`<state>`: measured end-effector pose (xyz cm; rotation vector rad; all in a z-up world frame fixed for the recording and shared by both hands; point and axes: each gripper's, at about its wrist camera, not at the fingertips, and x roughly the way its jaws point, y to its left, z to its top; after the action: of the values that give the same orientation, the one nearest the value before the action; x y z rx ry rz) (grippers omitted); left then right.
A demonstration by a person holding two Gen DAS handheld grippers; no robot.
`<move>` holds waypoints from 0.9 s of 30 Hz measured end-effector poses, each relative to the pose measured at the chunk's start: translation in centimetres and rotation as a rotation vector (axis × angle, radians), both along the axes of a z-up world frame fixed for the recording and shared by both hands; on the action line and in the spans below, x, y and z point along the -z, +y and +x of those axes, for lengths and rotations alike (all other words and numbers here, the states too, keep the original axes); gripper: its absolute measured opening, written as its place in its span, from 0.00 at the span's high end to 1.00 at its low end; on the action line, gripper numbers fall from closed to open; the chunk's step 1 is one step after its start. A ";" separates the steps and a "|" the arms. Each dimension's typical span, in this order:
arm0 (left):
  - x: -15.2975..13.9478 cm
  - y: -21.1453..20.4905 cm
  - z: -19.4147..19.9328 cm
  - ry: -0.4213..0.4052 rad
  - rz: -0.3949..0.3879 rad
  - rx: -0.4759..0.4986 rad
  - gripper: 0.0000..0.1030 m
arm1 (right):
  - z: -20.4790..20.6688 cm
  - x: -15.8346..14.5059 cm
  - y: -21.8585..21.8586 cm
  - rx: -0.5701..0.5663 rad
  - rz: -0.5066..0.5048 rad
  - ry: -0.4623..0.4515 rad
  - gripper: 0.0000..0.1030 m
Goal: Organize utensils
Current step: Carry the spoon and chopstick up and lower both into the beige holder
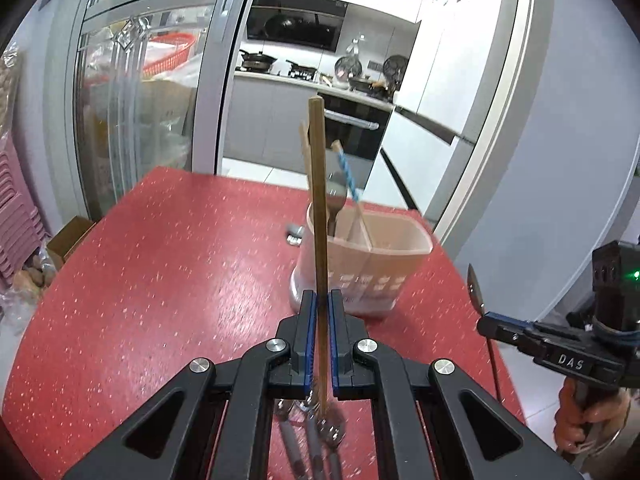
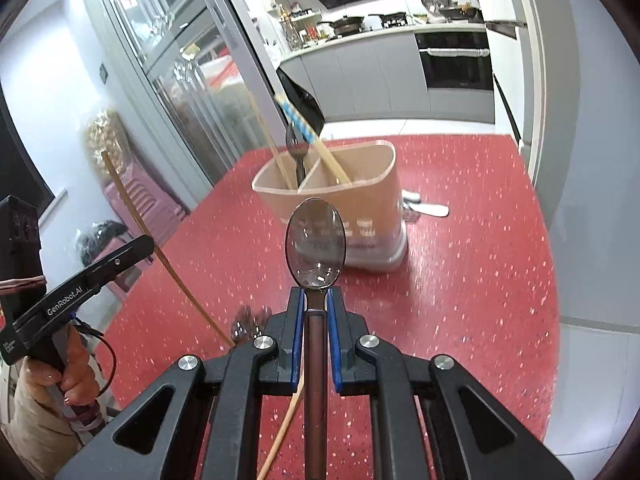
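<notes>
My left gripper [image 1: 320,300] is shut on a brown wooden chopstick [image 1: 317,200], held upright above the red table, just in front of the beige two-compartment utensil holder [image 1: 396,256]. My right gripper [image 2: 316,294] is shut on a metal spoon [image 2: 316,240] with a brown handle, bowl forward, short of the holder [image 2: 360,184]. The holder contains a chopstick, a dark spoon [image 2: 297,148] and a blue-striped utensil [image 1: 347,172]. From the right wrist view, the left gripper [image 2: 140,246] and its chopstick [image 2: 160,248] are at left. The right gripper [image 1: 486,322] with its spoon shows at the left view's right edge.
Several spoons [image 1: 320,432] lie on the red table [image 1: 160,280] under my left gripper. A white-handled utensil [image 2: 428,209] lies behind the holder. A glass cabinet [image 1: 132,100] stands at left, with pink stools [image 1: 16,220] and the kitchen doorway beyond the table.
</notes>
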<state>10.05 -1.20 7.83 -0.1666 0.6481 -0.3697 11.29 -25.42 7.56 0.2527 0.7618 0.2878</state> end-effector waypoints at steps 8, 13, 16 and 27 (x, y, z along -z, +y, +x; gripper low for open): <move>-3.4 -0.9 1.7 -0.062 -0.029 -0.002 0.70 | 1.7 -2.8 -1.0 0.022 0.005 -0.065 0.88; -6.1 -1.5 3.5 -0.120 -0.034 -0.001 0.70 | 3.8 -4.9 -1.5 0.031 0.021 -0.105 0.88; -7.3 -2.1 4.6 -0.149 -0.033 0.004 0.70 | 5.3 -5.8 -1.4 0.034 0.014 -0.133 0.88; -7.9 -4.1 9.5 -0.181 -0.016 -0.024 0.70 | 11.5 -7.3 -1.5 0.085 0.024 -0.239 0.88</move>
<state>19.55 -5.33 15.74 -0.1545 0.4646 -0.3624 22.84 -26.89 14.91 0.2673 0.5108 0.2416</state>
